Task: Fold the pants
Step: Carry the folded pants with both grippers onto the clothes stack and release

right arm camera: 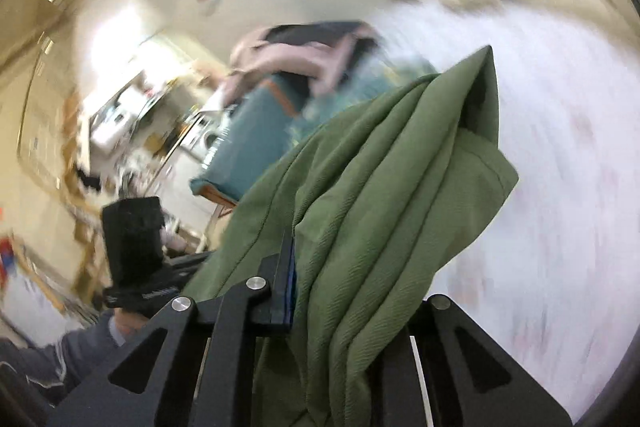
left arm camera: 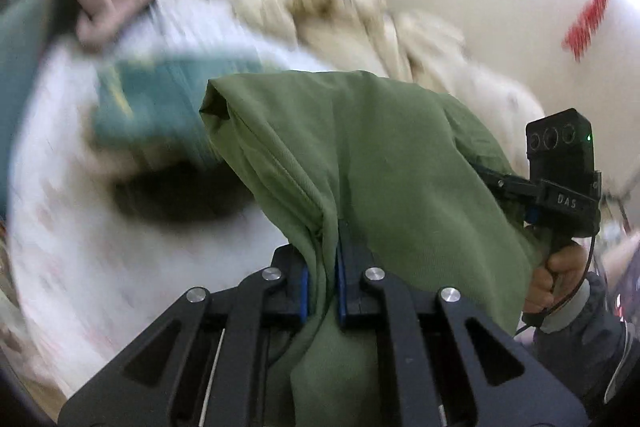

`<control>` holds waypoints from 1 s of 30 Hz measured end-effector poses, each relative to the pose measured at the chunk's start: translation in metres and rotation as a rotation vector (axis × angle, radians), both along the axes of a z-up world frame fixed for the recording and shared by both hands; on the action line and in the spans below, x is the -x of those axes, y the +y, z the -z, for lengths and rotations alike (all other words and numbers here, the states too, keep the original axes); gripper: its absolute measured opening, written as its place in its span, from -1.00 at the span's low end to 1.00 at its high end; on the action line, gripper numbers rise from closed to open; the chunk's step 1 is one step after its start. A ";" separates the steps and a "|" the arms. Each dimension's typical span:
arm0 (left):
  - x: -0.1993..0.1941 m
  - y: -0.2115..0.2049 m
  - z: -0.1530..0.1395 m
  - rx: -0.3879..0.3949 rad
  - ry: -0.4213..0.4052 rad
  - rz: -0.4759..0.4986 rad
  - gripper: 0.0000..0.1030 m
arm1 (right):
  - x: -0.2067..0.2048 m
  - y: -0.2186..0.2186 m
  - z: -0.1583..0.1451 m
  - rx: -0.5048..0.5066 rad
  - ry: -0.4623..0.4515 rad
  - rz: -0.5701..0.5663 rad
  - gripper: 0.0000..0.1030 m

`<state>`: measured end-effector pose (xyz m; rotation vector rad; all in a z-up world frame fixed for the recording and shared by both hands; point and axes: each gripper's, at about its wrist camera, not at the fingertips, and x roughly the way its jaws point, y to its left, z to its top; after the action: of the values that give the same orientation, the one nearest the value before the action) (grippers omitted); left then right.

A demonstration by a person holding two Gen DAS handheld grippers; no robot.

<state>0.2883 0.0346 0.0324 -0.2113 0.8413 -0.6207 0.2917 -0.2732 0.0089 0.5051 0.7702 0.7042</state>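
Note:
The olive green pants (left arm camera: 360, 155) hang bunched in the air above a white bed surface (left arm camera: 80, 227). My left gripper (left arm camera: 323, 267) is shut on a fold of the pants, with cloth pinched between its blue pads. In the left wrist view the right gripper's body (left arm camera: 560, 163) shows at the right edge, held by a hand, with the cloth reaching to it. In the right wrist view the pants (right arm camera: 380, 195) drape over my right gripper (right arm camera: 316, 275), which is shut on them; its right finger is hidden under cloth. The left gripper's body (right arm camera: 132, 247) shows at the lower left.
Both views are motion blurred. Another person's hand (left arm camera: 100, 7) and teal clothing (left arm camera: 160, 99) are over the white surface. A beige crumpled blanket (left arm camera: 340, 19) lies at its far side. Furniture and shelves (right arm camera: 120, 115) stand at the left in the right wrist view.

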 end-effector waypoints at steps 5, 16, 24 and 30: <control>-0.091 0.048 -0.039 -0.026 -0.074 -0.171 -0.85 | -0.110 0.054 -0.060 0.086 -0.103 -0.101 -0.74; -0.211 0.063 0.071 -0.203 0.070 -0.323 -0.45 | -0.272 0.112 0.053 0.364 0.145 -0.086 -0.11; -0.174 0.101 0.061 -0.355 0.001 -0.493 0.50 | -0.239 0.051 0.025 0.412 0.057 0.085 0.20; -0.094 0.096 0.010 -0.331 -0.090 -0.532 0.50 | -0.150 0.053 -0.029 0.431 -0.110 0.088 0.36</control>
<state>0.3826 0.1309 0.0225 -0.0965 0.7469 0.0100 0.4422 -0.2206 0.0375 0.1064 0.7646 0.4612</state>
